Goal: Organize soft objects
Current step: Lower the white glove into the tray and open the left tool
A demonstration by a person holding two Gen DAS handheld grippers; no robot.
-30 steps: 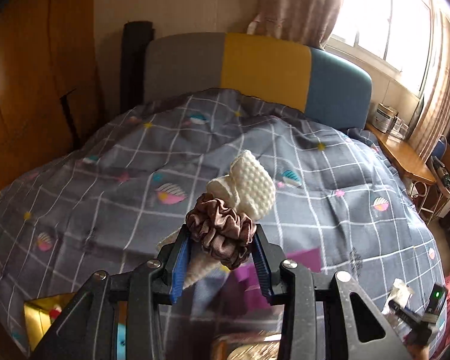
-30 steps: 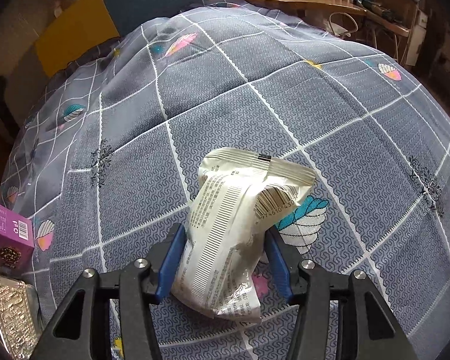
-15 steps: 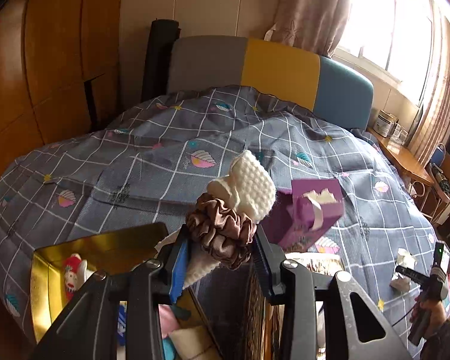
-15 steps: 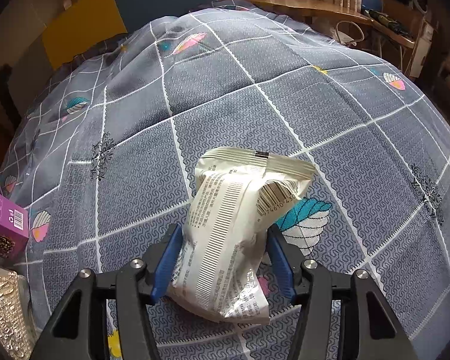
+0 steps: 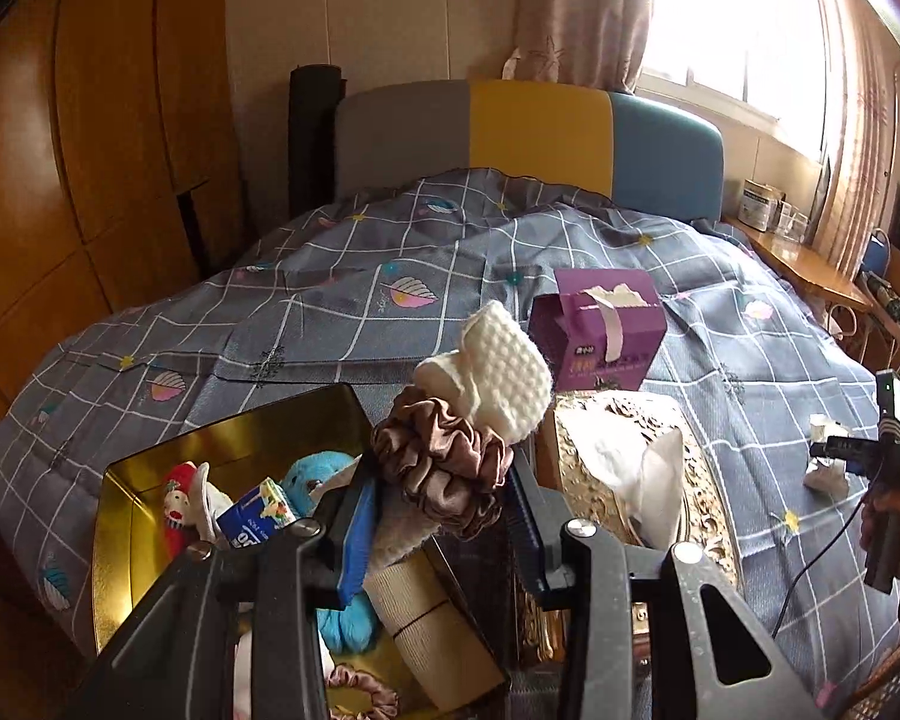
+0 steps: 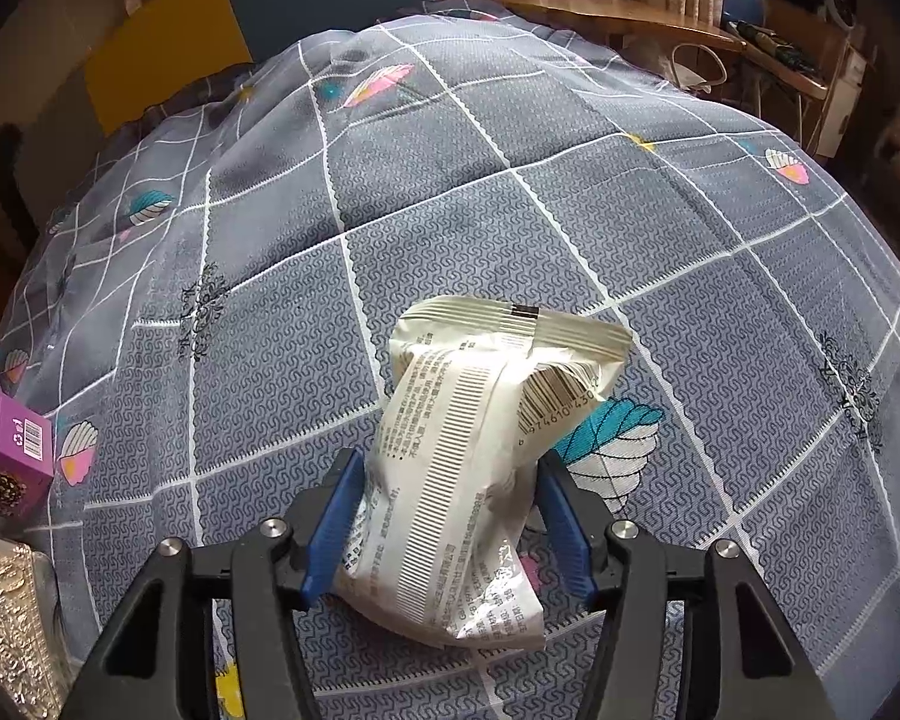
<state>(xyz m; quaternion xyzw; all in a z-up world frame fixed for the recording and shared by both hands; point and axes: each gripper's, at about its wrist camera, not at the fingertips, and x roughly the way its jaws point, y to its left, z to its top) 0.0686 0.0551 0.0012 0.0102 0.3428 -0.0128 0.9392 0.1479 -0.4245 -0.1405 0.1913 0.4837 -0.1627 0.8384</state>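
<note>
My left gripper point(image 5: 441, 495) is shut on a brown satin scrunchie point(image 5: 444, 456) with a cream knitted piece point(image 5: 498, 378) bunched in it, held above a gold tin box point(image 5: 222, 438). The box holds a blue plush toy point(image 5: 315, 474), a small red doll point(image 5: 177, 498), a blue carton point(image 5: 258, 510) and a pink scrunchie point(image 5: 363, 696). My right gripper point(image 6: 450, 516) is shut on a white snack packet point(image 6: 468, 450), just above the grey checked bedspread point(image 6: 510, 210). The right gripper also shows in the left wrist view point(image 5: 882, 450).
A purple tissue box point(image 5: 600, 330) stands on the bed behind an ornate gold tissue holder point(image 5: 630, 468). The purple box point(image 6: 6, 450) and the holder point(image 6: 6, 612) lie at the left edge of the right view. A wooden wardrobe point(image 5: 60, 180) is left, a desk point(image 6: 630, 18) right.
My left gripper has pulled back and risen with the scrunchie, bringing the gold box, tissue holder and purple box into view beneath it. The right gripper has barely moved with its packet.
</note>
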